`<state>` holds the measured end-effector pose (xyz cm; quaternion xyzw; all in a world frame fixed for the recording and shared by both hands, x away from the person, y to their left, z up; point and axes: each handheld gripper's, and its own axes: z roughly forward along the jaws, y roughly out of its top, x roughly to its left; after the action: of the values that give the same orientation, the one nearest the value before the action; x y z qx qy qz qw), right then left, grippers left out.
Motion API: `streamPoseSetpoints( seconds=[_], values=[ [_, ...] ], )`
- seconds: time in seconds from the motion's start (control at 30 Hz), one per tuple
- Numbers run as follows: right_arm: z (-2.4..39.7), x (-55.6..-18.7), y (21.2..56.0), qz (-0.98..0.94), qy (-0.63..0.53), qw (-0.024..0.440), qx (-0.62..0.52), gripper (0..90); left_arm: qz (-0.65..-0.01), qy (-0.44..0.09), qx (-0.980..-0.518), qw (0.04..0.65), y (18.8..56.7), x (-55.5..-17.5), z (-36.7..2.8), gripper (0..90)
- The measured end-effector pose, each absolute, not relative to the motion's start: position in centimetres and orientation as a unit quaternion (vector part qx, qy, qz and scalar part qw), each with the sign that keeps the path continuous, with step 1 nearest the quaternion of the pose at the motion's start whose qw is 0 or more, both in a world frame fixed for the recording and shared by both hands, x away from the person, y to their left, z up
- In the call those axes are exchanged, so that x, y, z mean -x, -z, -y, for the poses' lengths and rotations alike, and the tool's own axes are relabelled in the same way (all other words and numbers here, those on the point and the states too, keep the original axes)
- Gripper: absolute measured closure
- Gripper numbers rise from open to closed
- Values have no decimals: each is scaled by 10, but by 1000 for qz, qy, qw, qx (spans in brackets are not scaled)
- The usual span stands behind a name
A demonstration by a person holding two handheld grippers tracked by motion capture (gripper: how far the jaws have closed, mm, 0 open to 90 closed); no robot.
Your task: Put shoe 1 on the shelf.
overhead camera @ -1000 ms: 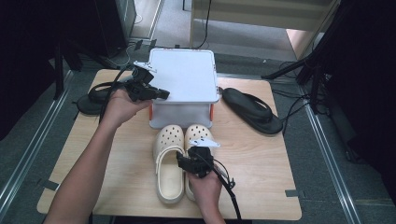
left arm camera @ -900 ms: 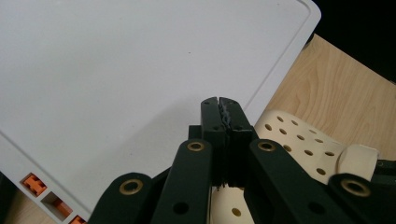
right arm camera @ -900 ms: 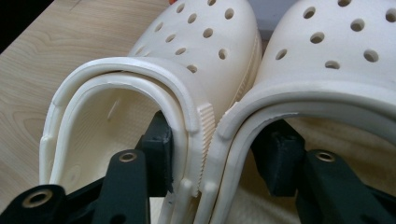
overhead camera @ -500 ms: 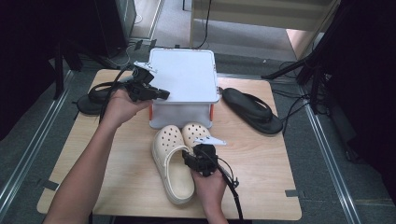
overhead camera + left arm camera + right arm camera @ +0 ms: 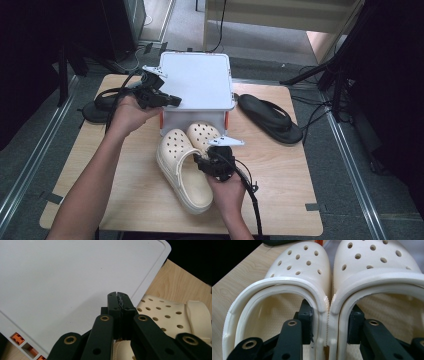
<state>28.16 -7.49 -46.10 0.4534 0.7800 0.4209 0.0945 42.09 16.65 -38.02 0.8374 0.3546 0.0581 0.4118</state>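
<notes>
Two clogs pinched together by their inner walls

Two cream clogs (image 5: pixel 182 167) lie side by side on the wooden counter (image 5: pixel 280 200), toes towards the white box (image 5: pixel 197 82) at the counter's far middle. The right gripper (image 5: pixel 212 162) reaches into them from the heel end: in the right gripper view one jaw sits inside the left clog (image 5: pixel 279 297) and the other inside the right clog (image 5: pixel 382 290), and the pads press the two adjoining side walls against each other. These jaws have just been closing and now clamp the pair at a middling width. No brand mark or writing can be read on either clog, on the box or on the counter.

The left gripper (image 5: pixel 170 100) rests over the near left corner of the box's flat white lid (image 5: pixel 70 275), its jaws shut tight with nothing between them. Orange clips (image 5: pixel 18 337) show along the box's side below the lid rim.

A black sandal (image 5: pixel 270 117) lies on the counter to the right of the box, close to the far right edge, and another dark sandal (image 5: pixel 100 107) lies at the far left edge behind the left hand. Bare wood is open to the right of the clogs and along the near edge; the clogs' toes sit just in front of the box wall.
</notes>
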Motion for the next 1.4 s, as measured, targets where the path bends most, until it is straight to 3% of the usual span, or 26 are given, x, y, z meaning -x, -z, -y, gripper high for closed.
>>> streamPoseSetpoints(
  seconds=[0.27, 0.7, 1.4],
  values=[
    [70, -311, 459, -779, -432, 91, -445, 662, -354, -57, -837, 412, 380, -421, -167, 900],
    [59, -361, 477, -776, -400, 132, -469, 662, -355, -56, -837, 413, 381, -421, -167, 900],
    [47, -384, 484, -754, -408, 163, -488, 650, -355, -56, -835, 417, 382, -421, -168, 900]
  ],
)
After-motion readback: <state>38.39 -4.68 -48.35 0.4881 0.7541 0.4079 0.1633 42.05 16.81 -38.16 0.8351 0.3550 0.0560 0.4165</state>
